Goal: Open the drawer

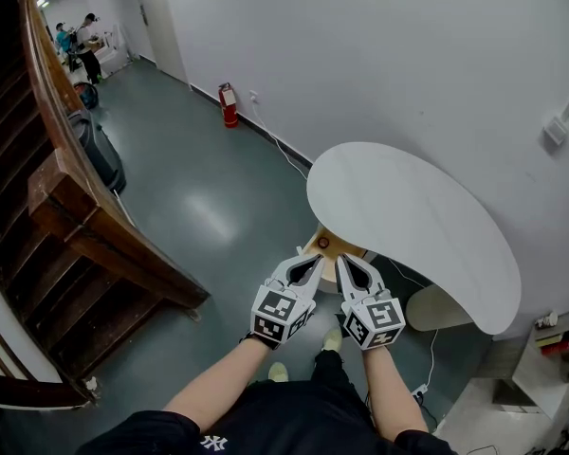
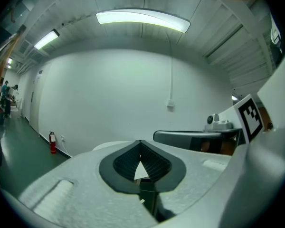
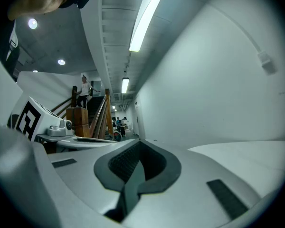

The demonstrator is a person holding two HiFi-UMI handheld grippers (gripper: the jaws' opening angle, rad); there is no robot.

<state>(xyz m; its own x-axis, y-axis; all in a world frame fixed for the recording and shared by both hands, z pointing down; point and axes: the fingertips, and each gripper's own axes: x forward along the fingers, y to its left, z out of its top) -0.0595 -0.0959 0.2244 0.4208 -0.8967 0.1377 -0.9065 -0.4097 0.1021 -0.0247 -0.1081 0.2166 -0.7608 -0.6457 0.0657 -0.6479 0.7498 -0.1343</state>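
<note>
A white half-oval table point(image 1: 408, 226) stands against the wall. Under its near edge shows a pale wooden part with a small dark-red knob point(image 1: 322, 243); I cannot tell whether it is the drawer's front. My left gripper point(image 1: 315, 260) and right gripper point(image 1: 343, 260) hang side by side in the air just before that edge, touching nothing. In the left gripper view the left gripper point(image 2: 141, 144) has its jaws together with nothing between them. In the right gripper view the right gripper point(image 3: 140, 145) is likewise shut and empty, with the tabletop point(image 3: 247, 151) beyond it.
A dark wooden staircase point(image 1: 85, 226) runs along the left. A red fire extinguisher point(image 1: 229, 105) stands at the foot of the far wall, and a cable point(image 1: 286, 154) trails over the grey-green floor. Shelves point(image 1: 550, 368) sit at the lower right. People point(image 1: 81, 45) stand far down the corridor.
</note>
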